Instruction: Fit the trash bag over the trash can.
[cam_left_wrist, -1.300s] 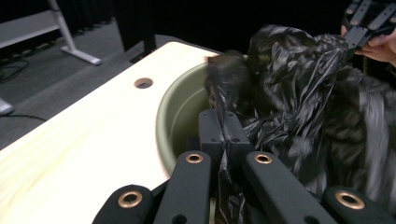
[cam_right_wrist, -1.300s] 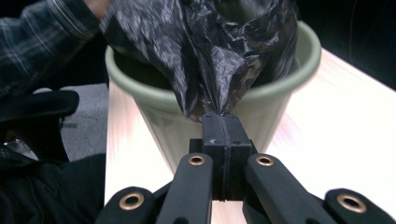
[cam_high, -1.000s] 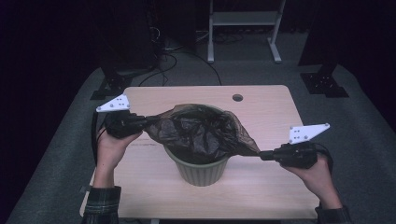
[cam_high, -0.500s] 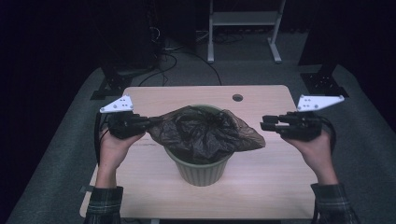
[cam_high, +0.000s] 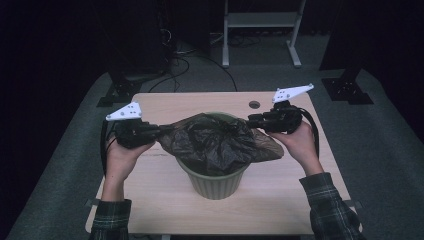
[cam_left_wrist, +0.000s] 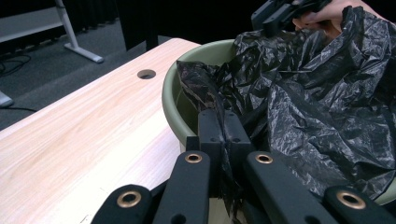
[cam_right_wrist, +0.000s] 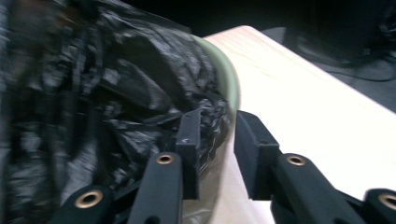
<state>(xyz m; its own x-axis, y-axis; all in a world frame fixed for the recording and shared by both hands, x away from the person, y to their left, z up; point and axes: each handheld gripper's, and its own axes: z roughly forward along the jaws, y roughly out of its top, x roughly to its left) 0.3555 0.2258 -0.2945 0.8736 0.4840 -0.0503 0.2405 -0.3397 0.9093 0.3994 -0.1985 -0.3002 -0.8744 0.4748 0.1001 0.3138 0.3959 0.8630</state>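
The inside of the green bin (cam_high: 216, 181) is hidden under the crumpled black plastic bag (cam_high: 220, 142), which lies over the rim of the bin. At the left of the bin, the left tool (cam_left_wrist: 223, 125) is clenched on a thin fold of the bag. At the right of the bin, the right tool (cam_right_wrist: 215, 140) is released, its jaws apart at the bin rim; this view is blurred. Behind the bin, the wooden desk (cam_high: 165, 200) has a round hole (cam_high: 254, 105).

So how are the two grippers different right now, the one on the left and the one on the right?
The left gripper has its jaws shut, pinching the black bag; the right gripper has its jaws apart, with nothing clamped between them. In the high view the left gripper sits nearer the person, beside the green bin, and the right one farther back, by its far rim. Both carry grey three-cornered plates.
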